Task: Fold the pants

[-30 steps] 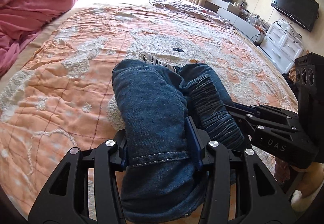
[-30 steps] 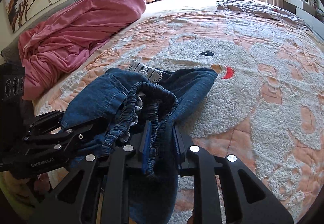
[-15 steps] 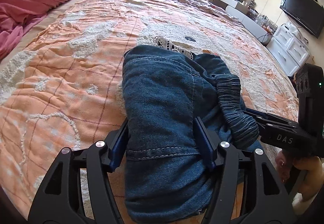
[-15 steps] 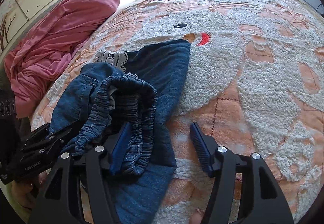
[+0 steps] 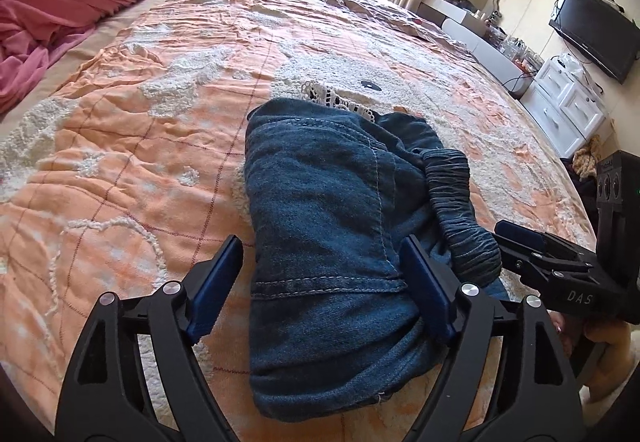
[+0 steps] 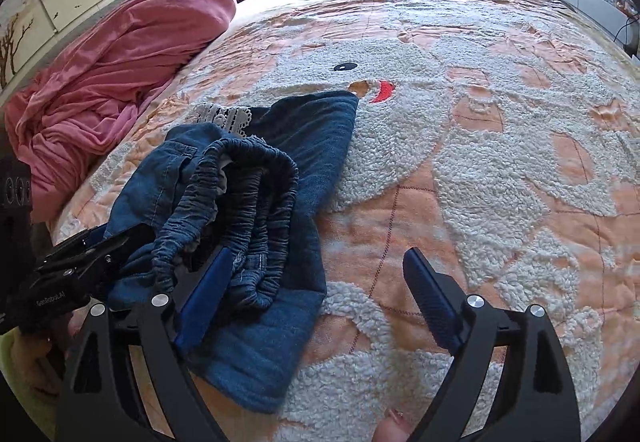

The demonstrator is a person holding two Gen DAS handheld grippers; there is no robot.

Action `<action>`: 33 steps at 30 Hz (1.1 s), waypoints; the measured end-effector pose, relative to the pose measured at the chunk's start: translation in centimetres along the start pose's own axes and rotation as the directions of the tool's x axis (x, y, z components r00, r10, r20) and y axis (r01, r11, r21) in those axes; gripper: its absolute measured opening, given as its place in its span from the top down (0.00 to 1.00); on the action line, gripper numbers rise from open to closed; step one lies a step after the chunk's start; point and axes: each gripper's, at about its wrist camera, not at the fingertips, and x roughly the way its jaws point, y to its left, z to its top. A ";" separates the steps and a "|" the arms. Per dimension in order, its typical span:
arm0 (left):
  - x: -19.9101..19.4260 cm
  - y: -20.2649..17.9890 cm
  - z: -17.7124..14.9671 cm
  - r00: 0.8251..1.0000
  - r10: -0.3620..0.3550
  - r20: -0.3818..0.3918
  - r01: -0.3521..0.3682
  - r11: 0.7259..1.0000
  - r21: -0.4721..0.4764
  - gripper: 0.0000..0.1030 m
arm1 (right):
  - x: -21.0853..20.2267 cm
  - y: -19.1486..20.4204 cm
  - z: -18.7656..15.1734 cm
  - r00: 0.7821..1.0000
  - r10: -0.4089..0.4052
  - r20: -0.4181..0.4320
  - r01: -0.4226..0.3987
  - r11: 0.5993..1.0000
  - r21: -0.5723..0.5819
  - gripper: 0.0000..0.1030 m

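A: Biggest first. One bed (image 5: pixel 132 146), peach quilt w/ a fuzzy white animal shape. One pink blanket (image 6: pixel 120 54) heaped along its left edge, well apart from the work.

B: And the pants?

A: One pair, blue denim pants (image 5: pixel 328 242), bunched into a thick folded bundle near the bed's near edge, approx. mid-width. Elastic waistband (image 6: pixel 244 202) is humped on top toward the right side, not lying flat. Lace trim (image 5: pixel 340 100) peeks out at the far end of the bundle.

B: Tools?

A: Two. Left tool (image 5: pixel 320 282) is spread wide, straddling the bundle's near end; right pad touches or nearly touches denim, left pad is clear of it, so nothing gripped. Right tool (image 6: pixel 316 302) is also spread wide: its left pad sits against the waistband ruffle, its right pad over bare quilt. Nothing gripped there either.

B: Why like that?

A: My read: bundle is set down and resting on the bed by itself, both tools let go. Fold looks rough, prob. needs the waistband flattened before it counts as done.
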 end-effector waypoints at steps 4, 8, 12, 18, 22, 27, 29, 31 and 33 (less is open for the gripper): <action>-1.2 -0.2 -0.3 1.000 -0.001 0.014 0.001 1.000 -0.006 0.23 | -1.2 0.1 -0.6 1.000 -0.009 0.021 0.009 1.000 -0.021 0.11; -2.9 -0.5 -0.9 0.999 -0.001 0.035 0.000 1.000 0.004 0.14 | -2.8 0.0 -1.6 0.999 -0.001 0.046 0.002 1.000 -0.027 0.09; -4.6 -1.3 -2.4 0.999 0.013 0.042 -0.014 1.000 0.025 0.09 | -4.5 0.4 -3.0 0.997 -0.008 0.073 0.012 0.999 -0.052 0.06; -6.2 -2.3 -5.0 0.999 0.025 0.039 -0.026 0.999 0.047 0.09 | -6.4 1.1 -5.3 0.994 -0.030 0.105 0.038 0.996 -0.081 0.05; -7.1 -2.8 -7.1 0.999 0.031 0.037 -0.033 0.998 0.057 0.09 | -7.4 1.4 -6.7 0.993 -0.041 0.109 0.052 0.994 -0.095 0.05; -7.6 -3.1 -9.3 0.999 0.038 0.030 -0.039 0.998 0.049 0.09 | -8.4 1.7 -8.2 0.993 -0.043 0.111 0.054 0.994 -0.097 0.05; -7.7 -3.1 -9.8 0.999 0.042 0.028 -0.043 0.998 0.040 0.09 | -8.8 1.9 -8.7 0.992 -0.046 0.115 0.059 0.993 -0.107 0.05; -7.7 -3.1 -10.0 0.999 0.047 0.023 -0.048 0.998 0.036 0.09 | -9.0 2.1 -9.1 0.991 -0.054 0.121 0.069 0.991 -0.117 0.05; -7.7 -3.1 -10.0 0.998 0.052 0.021 -0.052 0.998 0.034 0.09 | -9.3 2.2 -9.6 0.991 -0.050 0.126 0.065 0.992 -0.110 0.05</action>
